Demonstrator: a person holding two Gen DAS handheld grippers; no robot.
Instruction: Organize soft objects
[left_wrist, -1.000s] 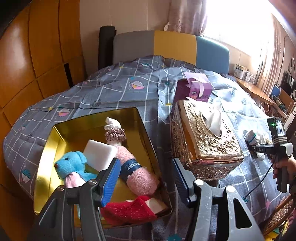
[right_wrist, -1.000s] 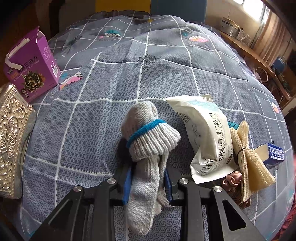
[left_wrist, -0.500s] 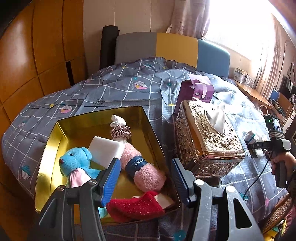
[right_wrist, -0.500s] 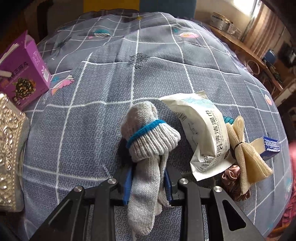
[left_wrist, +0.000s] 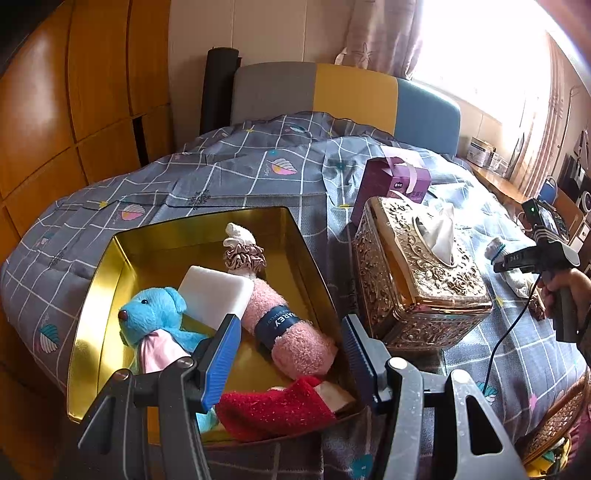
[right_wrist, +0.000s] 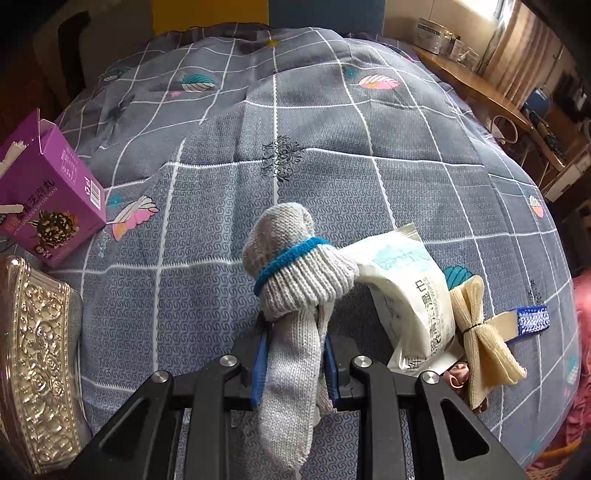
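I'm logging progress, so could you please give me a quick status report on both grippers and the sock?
Right gripper shut on grey sock. Left gripper open, empty, above gold tin. Ornate tissue box stands between sock and tin.

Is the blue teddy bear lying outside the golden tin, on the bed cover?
No, the blue teddy bear lies inside the golden tin, beside the white sponge block and the pink rolled sock.

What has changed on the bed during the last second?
The right gripper, clamped on the grey knitted sock with a blue band, has lifted it off the grey checked quilt. The open left gripper stays above the gold metal tin; its soft toys have not moved.
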